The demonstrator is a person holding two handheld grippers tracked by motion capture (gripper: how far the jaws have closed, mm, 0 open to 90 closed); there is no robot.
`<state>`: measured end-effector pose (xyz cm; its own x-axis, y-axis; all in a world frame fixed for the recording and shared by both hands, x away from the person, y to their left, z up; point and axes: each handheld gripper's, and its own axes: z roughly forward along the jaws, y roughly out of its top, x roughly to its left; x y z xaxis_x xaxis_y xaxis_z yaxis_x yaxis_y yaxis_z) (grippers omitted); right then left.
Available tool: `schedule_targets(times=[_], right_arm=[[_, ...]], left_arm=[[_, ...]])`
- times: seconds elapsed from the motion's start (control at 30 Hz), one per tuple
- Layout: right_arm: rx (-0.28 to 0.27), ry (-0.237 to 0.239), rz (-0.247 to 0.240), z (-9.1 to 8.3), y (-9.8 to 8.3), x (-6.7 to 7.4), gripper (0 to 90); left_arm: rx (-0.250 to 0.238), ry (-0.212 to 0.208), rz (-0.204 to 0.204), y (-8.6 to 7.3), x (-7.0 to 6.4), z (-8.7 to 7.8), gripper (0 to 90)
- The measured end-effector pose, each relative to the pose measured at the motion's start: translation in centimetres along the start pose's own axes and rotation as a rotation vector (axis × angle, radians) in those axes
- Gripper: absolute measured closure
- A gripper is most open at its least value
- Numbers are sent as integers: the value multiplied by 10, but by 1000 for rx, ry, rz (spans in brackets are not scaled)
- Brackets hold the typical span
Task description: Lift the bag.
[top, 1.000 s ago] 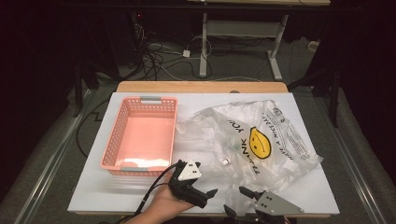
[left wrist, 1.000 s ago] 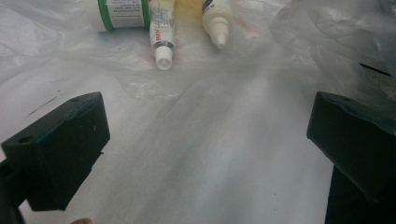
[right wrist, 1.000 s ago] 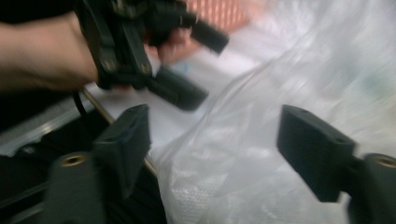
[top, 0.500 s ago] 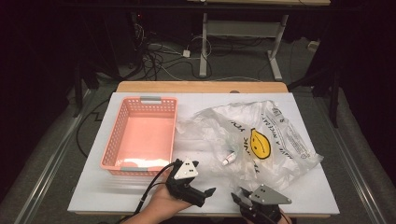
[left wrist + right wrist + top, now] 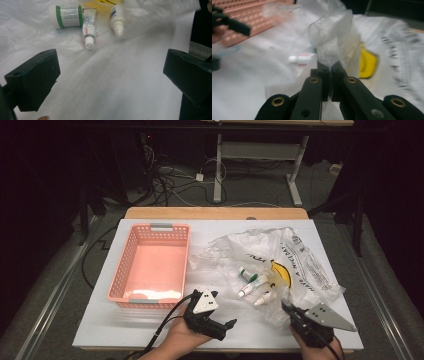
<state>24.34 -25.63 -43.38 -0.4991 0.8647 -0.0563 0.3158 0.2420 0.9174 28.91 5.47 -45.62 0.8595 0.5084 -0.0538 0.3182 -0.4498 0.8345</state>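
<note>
The right gripper [image 5: 287,307] sits at the near right of the worktop [image 5: 125,330], and its jaws have just been closing; in the right gripper view they are pressed together on a fold of the clear plastic bag [image 5: 337,42], which stands up in a bunch between the tips. In the high view the plastic bag [image 5: 300,255] spreads over the right half of the white worktop, crumpled, with black print and a yellow patch on it, and its near edge reaches the right gripper.

3 small things lie on the bag's near left part, close together: a bottle with green bands [image 5: 246,273], a tube [image 5: 251,285] and a small dropper bottle [image 5: 262,298]. The left gripper view shows them ahead of its jaws: the bottle [image 5: 66,16] on its side, the tube [image 5: 88,27] just beside it with its white cap toward the camera, and the dropper bottle [image 5: 117,18] a little apart from the tube.

The left gripper [image 5: 227,325] rests on the near edge of the worktop, held by a hand [image 5: 175,342], pointing toward the bag. Its jaws stand wide apart with nothing between them but bare white surface.

A pink basket [image 5: 125,270] stands on the left side of the worktop, well apart from the bag.
</note>
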Motion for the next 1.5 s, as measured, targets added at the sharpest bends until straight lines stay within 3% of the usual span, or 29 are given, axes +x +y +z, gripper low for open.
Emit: schedule_targets(times=[0.23,0.43,0.53,0.67,0.77,0.83,0.9,1.0,1.13,1.2,1.27,1.3,1.33,1.37,1.43,1.47,1.5], right_arm=[[-71,-144,48,-13,8,-56,900],[-120,-246,88,-33,8,-91,900],[-146,-267,112,-42,7,-100,900],[-148,-258,111,-41,6,-99,900],[-143,-239,105,-36,6,-94,900],[-137,-230,97,-33,6,-90,900],[-132,-219,92,-31,6,-88,900],[-134,-208,83,-29,7,-85,900],[-152,-193,66,-29,11,-80,900],[-166,-186,58,-30,15,-76,900],[-176,-182,54,-32,18,-73,900],[-180,-181,53,-32,19,-72,900],[-181,-180,55,-32,19,-72,900],[-181,-177,54,-31,19,-71,900],[-177,-174,58,-30,19,-71,900],[-172,-171,56,-29,18,-72,900],[-168,-170,56,-28,18,-72,900]], left_arm=[[16,31,18,0,4,8,32],[11,70,12,0,8,12,81],[14,100,53,5,8,19,91],[3,180,126,17,8,39,151],[13,216,95,27,18,59,208],[15,195,57,31,27,65,371],[22,186,23,33,32,68,634],[-7,187,38,35,27,63,885],[-76,172,62,44,19,46,889],[-101,196,83,49,13,37,889],[-115,187,58,51,10,30,886],[-118,155,32,50,11,27,855],[-111,128,9,48,11,28,714],[-95,127,-7,45,11,31,553],[-14,173,-57,42,15,43,202],[17,198,-100,41,20,49,98],[24,215,-119,41,23,52,89]])
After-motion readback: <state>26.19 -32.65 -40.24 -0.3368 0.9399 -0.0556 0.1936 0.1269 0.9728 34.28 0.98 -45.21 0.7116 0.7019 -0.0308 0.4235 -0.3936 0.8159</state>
